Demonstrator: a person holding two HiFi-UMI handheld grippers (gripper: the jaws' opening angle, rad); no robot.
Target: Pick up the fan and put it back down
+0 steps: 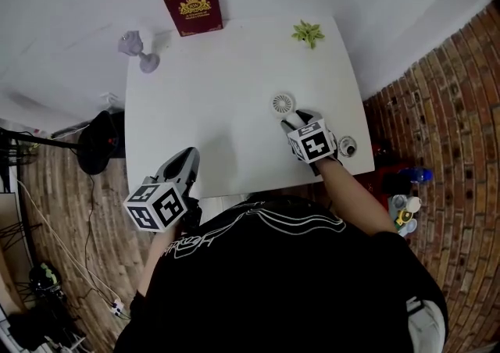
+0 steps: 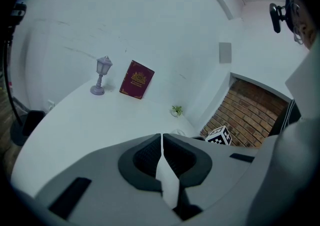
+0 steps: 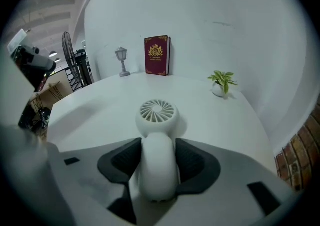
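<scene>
Right gripper (image 3: pixel 159 149) grips white fan (image 3: pixel 157 112); maroon book (image 3: pixel 157 55) lettering illegible.

White fan (image 3: pixel 157 115); white table (image 1: pixel 219 94); maroon-gold book (image 1: pixel 192 5); lilac lamp (image 1: pixel 139 51); green plant (image 1: pixel 308 32).

No word, number or brand can be read anywhere. The dark red hardback book (image 1: pixel 192 5) bears a gold crest with a line of gold print under it — too small to make out. The white marker cubes (image 1: pixel 155 205) show only black square patterns — no letters.
</scene>
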